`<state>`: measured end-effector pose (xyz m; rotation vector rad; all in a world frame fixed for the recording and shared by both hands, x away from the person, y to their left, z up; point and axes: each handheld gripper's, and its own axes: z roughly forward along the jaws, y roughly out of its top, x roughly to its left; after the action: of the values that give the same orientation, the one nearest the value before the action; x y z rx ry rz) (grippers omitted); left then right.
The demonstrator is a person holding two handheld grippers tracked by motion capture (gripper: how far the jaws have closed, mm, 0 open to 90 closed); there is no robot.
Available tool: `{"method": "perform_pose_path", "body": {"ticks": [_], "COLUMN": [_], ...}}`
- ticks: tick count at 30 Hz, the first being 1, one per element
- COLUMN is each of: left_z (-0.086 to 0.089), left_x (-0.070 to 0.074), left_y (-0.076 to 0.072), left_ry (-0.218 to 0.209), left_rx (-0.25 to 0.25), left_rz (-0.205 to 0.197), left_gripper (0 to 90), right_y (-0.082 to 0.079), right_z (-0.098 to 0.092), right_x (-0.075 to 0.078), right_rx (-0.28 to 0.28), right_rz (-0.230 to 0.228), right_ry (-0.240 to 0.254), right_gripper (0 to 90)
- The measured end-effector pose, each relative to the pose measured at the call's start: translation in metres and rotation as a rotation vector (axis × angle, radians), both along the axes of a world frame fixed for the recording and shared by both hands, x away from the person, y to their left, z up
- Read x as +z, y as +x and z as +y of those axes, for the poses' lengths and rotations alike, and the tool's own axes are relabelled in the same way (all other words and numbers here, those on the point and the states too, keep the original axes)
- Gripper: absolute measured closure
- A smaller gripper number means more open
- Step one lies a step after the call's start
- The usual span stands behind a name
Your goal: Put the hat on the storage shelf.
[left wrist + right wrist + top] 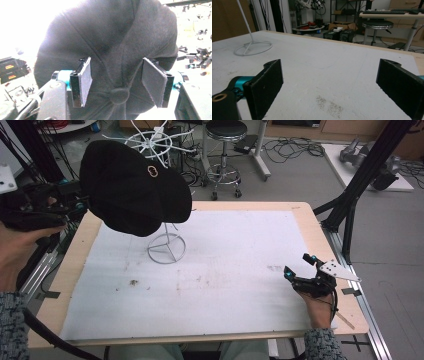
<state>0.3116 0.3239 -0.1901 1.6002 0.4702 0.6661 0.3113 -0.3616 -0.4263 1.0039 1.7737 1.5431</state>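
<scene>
The black cap (pixel 132 187) sits on top of the white wire stand (pixel 166 247), which rests on the white sheet covering the bench (pixel 305 222) toward its far left. The left tool (pixel 120 82) is right behind the cap, its pads released and standing apart on either side of the button at the crown without pressing the cloth; in the high view the left hand (pixel 20 245) holds it at the bench's left edge. The step in hand looks like letting go of the cap once it is hung. To do it well, keep the pads wide and draw the tool straight back along its own line, so neither pad drags the fabric and tips the cap off the thin stand. Watch that the cap stays centred on the stand top as the tool clears. The right tool (pixel 310 270) rests released near the right edge of the bench, well apart from the stand, and need not move.
</scene>
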Motion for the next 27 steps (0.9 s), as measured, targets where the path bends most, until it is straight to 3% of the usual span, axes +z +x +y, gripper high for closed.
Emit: {"method": "perform_pose_path", "body": {"ticks": [9,16,17,20,22,27], "left_z": [0.005,-0.004,-0.006,-0.011,-0.017,-0.03], "left_x": [0.001,-0.019,-0.027,-0.05,-0.074,-0.126], "left_y": [-0.027,-0.055,-0.06,-0.07,-0.076,-0.078], "left_ry": [-0.015,-0.024,-0.043,-0.023,-0.021,-0.005], "left_rx": [0.036,0.135,0.148,0.214,0.258,0.309], "left_rz": [-0.032,-0.04,-0.042,-0.045,-0.037,0.009], "left_gripper": [35.8,30.4,29.2,26.8,26.2,25.3], "right_y": [0.0,-0.001,0.0,-0.001,-0.001,-0.001], "right_z": [0.0,0.001,0.0,0.001,0.001,0.002], "right_x": [0.0,0.0,0.0,0.0,0.0,0.0], "right_rx": [-0.002,-0.003,-0.001,0.0,-0.002,0.001], "right_rz": [-0.001,0.002,-0.003,0.002,-0.002,-0.003], "right_ry": [-0.002,0.003,0.0,0.005,0.004,0.001], "right_gripper": [6.3,6.3,6.3,6.3,6.3,6.3]}}
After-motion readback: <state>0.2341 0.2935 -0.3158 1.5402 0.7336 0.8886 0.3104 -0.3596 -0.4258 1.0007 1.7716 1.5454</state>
